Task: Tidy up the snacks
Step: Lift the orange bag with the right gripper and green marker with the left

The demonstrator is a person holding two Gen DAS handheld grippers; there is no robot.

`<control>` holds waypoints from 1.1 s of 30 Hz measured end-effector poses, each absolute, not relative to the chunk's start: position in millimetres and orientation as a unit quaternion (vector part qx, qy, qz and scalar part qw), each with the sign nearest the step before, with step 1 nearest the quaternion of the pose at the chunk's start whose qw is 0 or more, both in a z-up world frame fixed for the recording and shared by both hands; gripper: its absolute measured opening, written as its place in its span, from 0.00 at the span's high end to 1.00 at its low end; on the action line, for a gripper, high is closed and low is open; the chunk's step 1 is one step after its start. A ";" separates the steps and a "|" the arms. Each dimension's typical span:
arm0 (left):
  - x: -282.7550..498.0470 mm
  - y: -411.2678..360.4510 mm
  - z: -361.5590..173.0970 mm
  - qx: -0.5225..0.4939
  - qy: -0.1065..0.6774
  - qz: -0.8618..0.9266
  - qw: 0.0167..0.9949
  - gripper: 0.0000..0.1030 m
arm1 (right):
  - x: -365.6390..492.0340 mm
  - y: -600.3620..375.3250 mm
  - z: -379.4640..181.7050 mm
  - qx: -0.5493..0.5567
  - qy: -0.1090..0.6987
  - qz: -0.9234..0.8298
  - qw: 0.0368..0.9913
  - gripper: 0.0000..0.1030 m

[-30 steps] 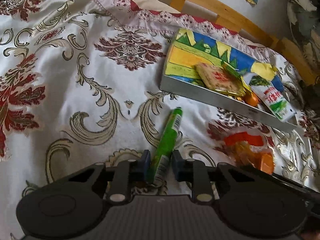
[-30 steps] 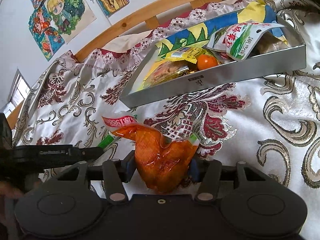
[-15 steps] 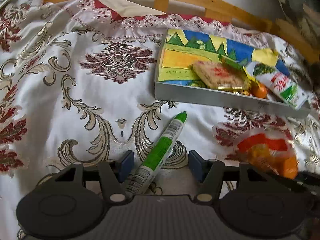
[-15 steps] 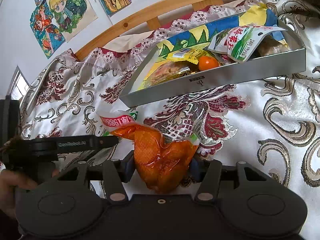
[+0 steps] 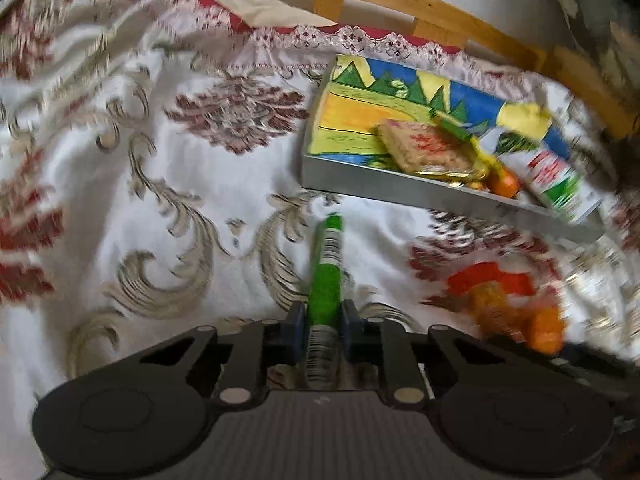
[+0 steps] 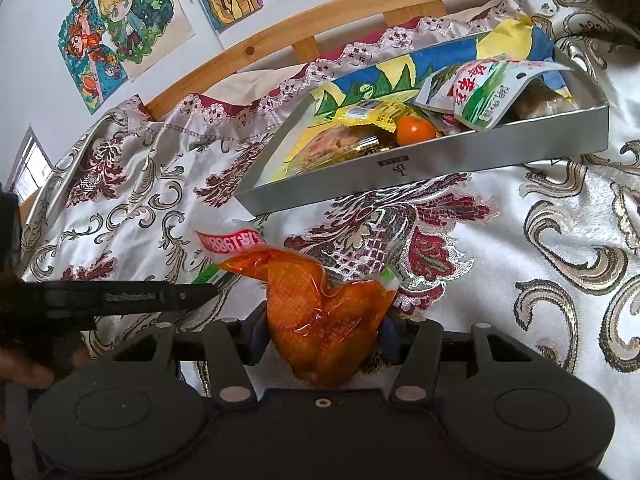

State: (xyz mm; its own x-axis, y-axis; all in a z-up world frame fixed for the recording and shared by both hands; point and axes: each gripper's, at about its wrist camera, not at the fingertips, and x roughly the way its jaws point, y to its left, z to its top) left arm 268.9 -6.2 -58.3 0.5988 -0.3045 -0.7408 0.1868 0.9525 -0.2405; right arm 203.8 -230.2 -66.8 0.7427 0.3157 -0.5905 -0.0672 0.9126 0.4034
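- Our left claw (image 5: 323, 332) has just been closing and now pinches the green stick (image 5: 327, 276), its long axis pointing at the box's (image 5: 424, 196) near wall.
- Our right claw (image 6: 322, 334) grips the orange pouch (image 6: 324, 316); the box lies ahead-right.

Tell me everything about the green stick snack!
The green stick is long, thin and round, in shiny green wrap with white barcode bands near its far tip and near end. It points away toward the grey tray but lies outside it, over the flowery cloth. The left gripper has just closed on it, one pad pressing each side of its lower part. The picture is blurry, so any words on it can't be read.
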 end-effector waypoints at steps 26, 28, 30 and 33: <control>264.4 -6.2 -64.1 -0.118 0.436 -0.162 0.878 0.81 | 200.3 -222.9 -67.3 0.152 0.333 0.096 0.926 0.47; 264.1 -5.0 -63.6 -0.123 0.437 -0.161 0.877 0.81 | 199.9 -222.4 -67.4 0.149 0.331 0.096 0.927 0.47; 263.4 -4.5 -62.6 -0.130 0.436 -0.159 0.876 0.82 | 199.6 -222.2 -67.3 0.147 0.330 0.095 0.928 0.47; 261.2 -4.1 -59.6 -0.136 0.434 -0.160 0.876 0.83 | 196.1 -221.9 -65.1 0.146 0.317 0.092 0.933 0.48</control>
